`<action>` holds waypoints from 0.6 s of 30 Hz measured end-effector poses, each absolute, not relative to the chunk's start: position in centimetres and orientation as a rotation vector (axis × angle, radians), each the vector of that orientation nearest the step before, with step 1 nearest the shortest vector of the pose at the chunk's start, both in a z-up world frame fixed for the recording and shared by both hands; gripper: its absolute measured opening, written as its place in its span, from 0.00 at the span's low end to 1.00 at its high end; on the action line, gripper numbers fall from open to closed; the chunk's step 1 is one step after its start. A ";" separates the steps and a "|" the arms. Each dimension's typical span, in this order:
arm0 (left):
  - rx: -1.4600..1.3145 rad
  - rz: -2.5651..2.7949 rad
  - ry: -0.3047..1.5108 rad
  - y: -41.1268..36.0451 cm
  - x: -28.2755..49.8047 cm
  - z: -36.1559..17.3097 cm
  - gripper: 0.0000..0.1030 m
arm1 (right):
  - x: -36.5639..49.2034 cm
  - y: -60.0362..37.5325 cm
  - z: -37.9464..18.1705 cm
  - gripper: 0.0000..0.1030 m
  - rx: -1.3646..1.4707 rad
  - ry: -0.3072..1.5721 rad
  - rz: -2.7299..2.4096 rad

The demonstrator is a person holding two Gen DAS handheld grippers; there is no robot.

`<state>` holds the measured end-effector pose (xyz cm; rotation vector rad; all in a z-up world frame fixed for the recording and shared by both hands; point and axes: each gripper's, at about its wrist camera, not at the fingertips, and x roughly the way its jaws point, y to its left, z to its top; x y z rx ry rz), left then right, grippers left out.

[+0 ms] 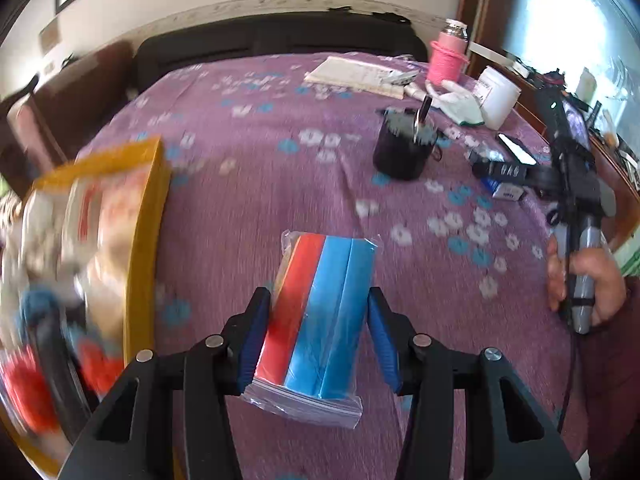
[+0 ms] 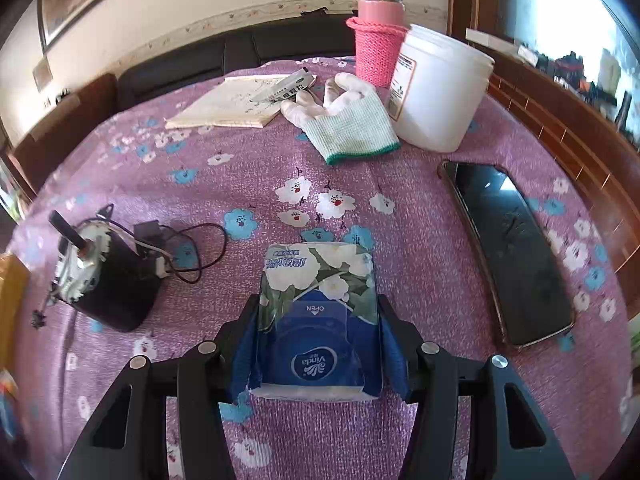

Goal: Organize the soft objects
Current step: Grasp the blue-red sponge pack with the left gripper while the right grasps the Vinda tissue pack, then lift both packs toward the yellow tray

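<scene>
My left gripper (image 1: 318, 300) is shut on a clear zip bag of folded red and blue cloths (image 1: 320, 312), held above the purple flowered tablecloth (image 1: 248, 208). To its left an orange box (image 1: 144, 248) holds several soft things, blurred. My right gripper (image 2: 316, 312) is shut on a blue and white Vinda tissue pack (image 2: 318, 316), just above the tablecloth (image 2: 224, 184). A white knit glove (image 2: 344, 120) with a green cuff lies further back. The right gripper also shows in the left wrist view (image 1: 576, 192), held in a hand.
A black cylinder with a cable (image 2: 108, 280) stands at the left. A phone (image 2: 516, 252) lies at the right. A white tub (image 2: 436, 88), a pink-sleeved flask (image 2: 376, 36) and a paper booklet (image 2: 232, 104) sit at the back. A dark sofa is behind the table.
</scene>
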<state>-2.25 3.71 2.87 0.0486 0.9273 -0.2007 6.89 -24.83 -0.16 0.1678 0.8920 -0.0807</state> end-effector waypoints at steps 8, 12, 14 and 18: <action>0.062 -0.170 0.961 4.7 -3.7 0.4 0.58 | -0.1 -22.0 0.2 0.56 0.064 1.000 -0.038; 0.024 -0.192 0.960 5.1 -3.7 0.5 0.64 | -3.8 -21.4 0.3 0.56 0.046 1.040 -0.003; 0.002 -0.202 0.960 5.3 -3.7 0.5 0.66 | -4.9 -21.1 0.2 0.56 0.037 1.037 0.002; 0.021 -0.194 0.961 5.0 -3.9 0.4 0.67 | -5.9 -20.7 0.1 0.57 0.042 1.026 -0.008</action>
